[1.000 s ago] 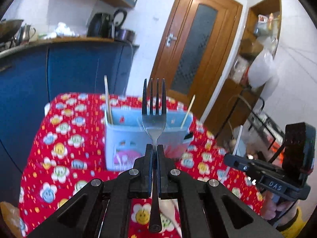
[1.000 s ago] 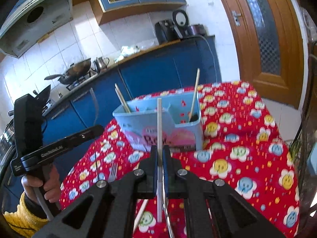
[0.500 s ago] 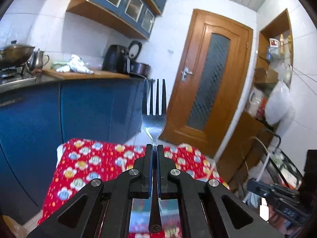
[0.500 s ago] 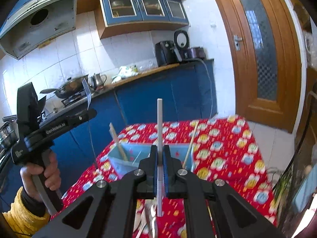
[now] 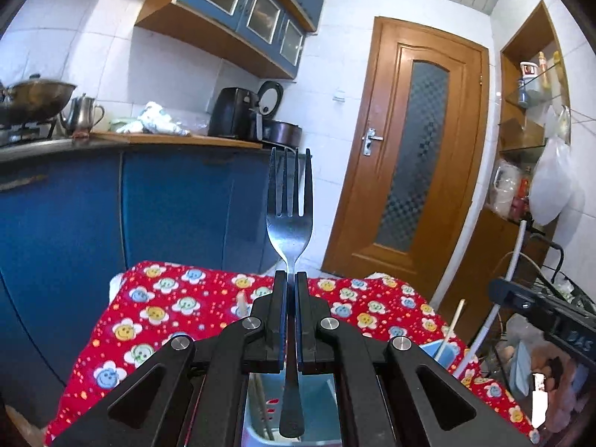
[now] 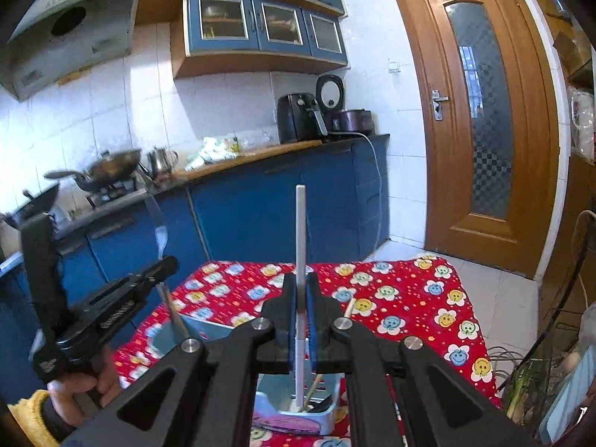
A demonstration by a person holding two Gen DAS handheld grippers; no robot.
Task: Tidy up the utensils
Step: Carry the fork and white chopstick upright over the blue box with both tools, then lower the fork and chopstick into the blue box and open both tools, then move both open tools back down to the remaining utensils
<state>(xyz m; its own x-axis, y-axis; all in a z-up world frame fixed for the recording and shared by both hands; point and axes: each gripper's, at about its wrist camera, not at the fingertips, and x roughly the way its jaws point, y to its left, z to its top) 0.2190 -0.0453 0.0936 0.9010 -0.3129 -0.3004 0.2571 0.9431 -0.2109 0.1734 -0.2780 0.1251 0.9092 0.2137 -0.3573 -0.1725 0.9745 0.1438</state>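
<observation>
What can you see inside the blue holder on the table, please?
In the right wrist view, the holder contains a wooden chopstick leaning in one compartment, with something dark beside it. The right gripper covers the rest, so its other contents stay hidden.

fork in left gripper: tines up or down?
Tines up. The fork stands upright, neck clamped in the left gripper, handle end hanging over the blue utensil holder.

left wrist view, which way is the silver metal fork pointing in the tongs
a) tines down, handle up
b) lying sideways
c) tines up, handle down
c: the silver metal fork stands upright between the shut left tongs, tines above, handle end hanging over the light blue plastic utensil holder.
</observation>
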